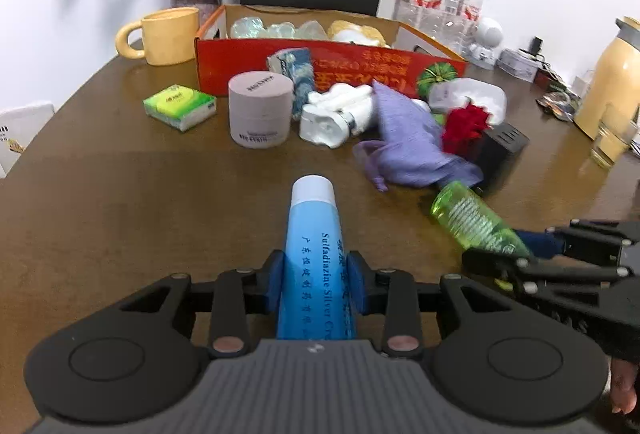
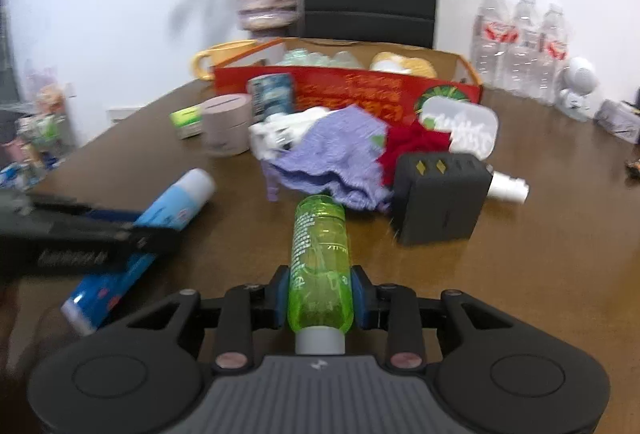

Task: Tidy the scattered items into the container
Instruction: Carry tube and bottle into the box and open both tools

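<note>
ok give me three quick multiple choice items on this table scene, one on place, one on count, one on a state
1. Where is the pink jar?
A. inside the red box
B. on the table in front of the red box
C. on the chair

2. How many water bottles stand by the wall?
A. one
B. three
C. six

3. What do the left tongs hold?
A. the blue tube
B. the purple cloth
C. nothing

Answers:
1 B: the jar stands on the table, on the near side of the red box.
2 B: three clear bottles with red labels stand side by side.
3 A: the pads press on both sides of the blue tube; the right tongs grip the green bottle.
</note>
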Demonstrator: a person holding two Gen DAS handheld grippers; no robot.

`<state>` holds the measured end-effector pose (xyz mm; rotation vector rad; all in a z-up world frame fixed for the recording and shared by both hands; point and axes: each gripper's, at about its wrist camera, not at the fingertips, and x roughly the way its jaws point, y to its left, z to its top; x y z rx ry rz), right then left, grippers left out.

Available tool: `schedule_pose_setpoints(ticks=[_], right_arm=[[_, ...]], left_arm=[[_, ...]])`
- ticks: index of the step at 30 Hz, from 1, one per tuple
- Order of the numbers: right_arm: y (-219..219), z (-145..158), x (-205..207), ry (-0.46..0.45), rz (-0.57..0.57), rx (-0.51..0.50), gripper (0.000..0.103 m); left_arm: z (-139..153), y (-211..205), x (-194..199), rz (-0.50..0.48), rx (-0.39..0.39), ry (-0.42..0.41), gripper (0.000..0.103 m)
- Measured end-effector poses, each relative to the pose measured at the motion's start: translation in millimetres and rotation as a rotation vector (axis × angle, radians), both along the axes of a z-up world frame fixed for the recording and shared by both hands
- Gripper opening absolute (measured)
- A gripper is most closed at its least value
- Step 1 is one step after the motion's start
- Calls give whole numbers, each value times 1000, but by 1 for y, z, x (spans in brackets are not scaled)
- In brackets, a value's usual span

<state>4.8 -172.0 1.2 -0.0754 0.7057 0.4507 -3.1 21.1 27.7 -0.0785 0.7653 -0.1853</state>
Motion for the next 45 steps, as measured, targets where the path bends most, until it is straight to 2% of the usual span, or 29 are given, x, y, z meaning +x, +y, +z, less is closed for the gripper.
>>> schedule_pose_setpoints(ticks=[4, 7, 9, 12, 14, 16, 18, 21, 23, 26, 28, 31, 34, 36, 37, 38, 39, 40, 42, 43, 44, 45], right_arm=[[-23, 10, -10, 37, -27, 86, 30], [-39, 40, -8, -8, -46, 159, 30], [-48, 68, 1, -70, -40, 204, 30], [-53, 108, 46, -176, -64, 215, 30], [-57, 125, 94, -202, -116, 226, 30], [-57, 131, 154, -178, -182, 246, 30], [-47, 128, 210, -134, -244, 212, 30], [-31, 109, 272, -42, -286, 170, 30], [-22, 93, 299, 17, -288, 153, 30], [-16, 75, 317, 43, -313, 130, 31], [-17, 68, 323, 57, -330, 131, 32], [-29, 65, 326, 67, -358, 164, 47], [-43, 67, 322, 81, -376, 199, 54], [-50, 70, 318, 80, -381, 186, 61], [-53, 71, 317, 80, -374, 179, 62], [-56, 73, 315, 80, -366, 174, 62], [-58, 76, 314, 78, -357, 166, 62], [-60, 78, 312, 76, -348, 155, 58], [-59, 84, 308, 75, -320, 92, 45], [-58, 86, 306, 78, -297, 55, 35], [-56, 87, 302, 82, -265, 19, 29], [-54, 89, 299, 85, -236, -2, 29]], left_arm=[[33, 4, -1, -24, -109, -52, 35], [67, 9, 15, -59, -178, -107, 35], [91, 9, 44, -93, -216, -134, 35], [115, 1, 111, -108, -298, -136, 35], [118, -11, 172, -100, -358, -72, 35], [109, -29, 233, -66, -363, -8, 35], [94, -43, 283, -25, -362, 60, 35], [68, -53, 329, 24, -343, 151, 34], [53, -55, 350, 50, -334, 196, 34], [40, -55, 364, 53, -366, 235, 35], [38, -57, 368, 48, -374, 231, 35], [38, -64, 368, 41, -370, 222, 34], [42, -72, 366, 27, -351, 214, 34], [44, -78, 366, 23, -342, 212, 35], [44, -82, 368, 25, -339, 214, 35], [41, -81, 372, 31, -360, 234, 36], [38, -80, 375, 39, -391, 262, 47], [35, -78, 379, 48, -421, 289, 52], [37, -77, 379, 26, -434, 305, 55], [42, -76, 375, 18, -423, 279, 61], [48, -74, 370, 15, -406, 248, 63], [54, -72, 366, 14, -388, 217, 64]])
